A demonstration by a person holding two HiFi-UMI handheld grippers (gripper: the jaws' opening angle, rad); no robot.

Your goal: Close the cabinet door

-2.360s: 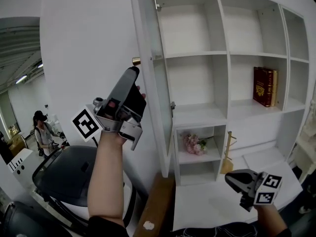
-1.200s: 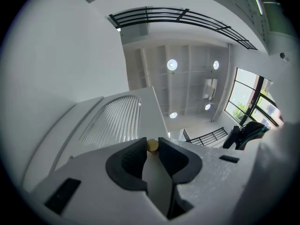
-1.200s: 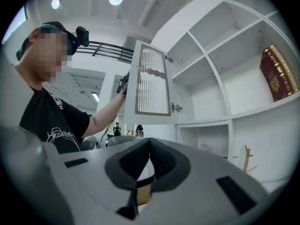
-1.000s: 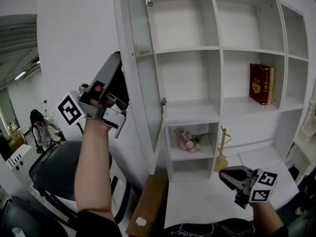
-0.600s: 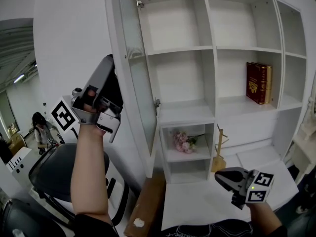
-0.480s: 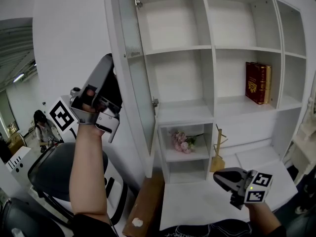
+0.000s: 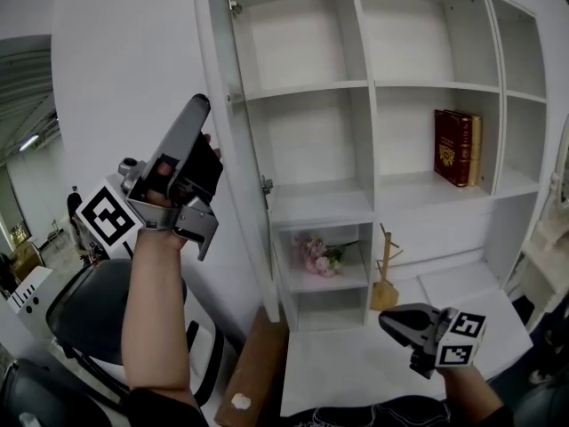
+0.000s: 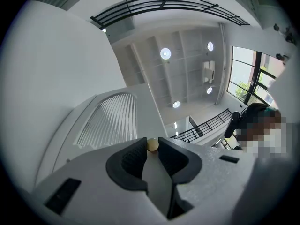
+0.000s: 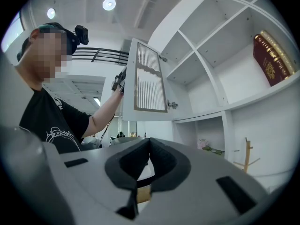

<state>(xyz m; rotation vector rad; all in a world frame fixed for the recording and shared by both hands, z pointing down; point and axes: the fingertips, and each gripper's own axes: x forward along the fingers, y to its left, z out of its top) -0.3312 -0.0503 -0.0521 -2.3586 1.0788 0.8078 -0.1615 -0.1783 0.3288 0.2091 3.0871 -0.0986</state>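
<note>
The white cabinet door (image 7: 238, 149) with its ribbed glass panel (image 8: 112, 121) stands swung out from the shelf unit, almost edge-on in the head view. Raised and tilted up against the door's outer face, my left gripper (image 7: 197, 109) is shut on the small brass knob (image 8: 153, 145). The knob sits pinched between the dark pads (image 8: 133, 161) of this gripper (image 8: 152, 142). In the right gripper view the door (image 9: 146, 78) and that hand at its free edge show at upper centre. My right gripper (image 7: 391, 320) hangs low at the right over the desk, shut with nothing in it (image 9: 149, 142).
The open shelves hold a red book (image 7: 455, 147), pink flowers (image 7: 313, 254) and a small wooden stand (image 7: 385, 285). A white desk (image 7: 356, 363) lies below, with a brown board (image 7: 253, 363) at its left. A dark office chair (image 7: 80, 310) stands at lower left.
The door has swung a little with my left gripper on its knob, and less of its inner face shows. My right gripper has drifted slightly lower and left.
</note>
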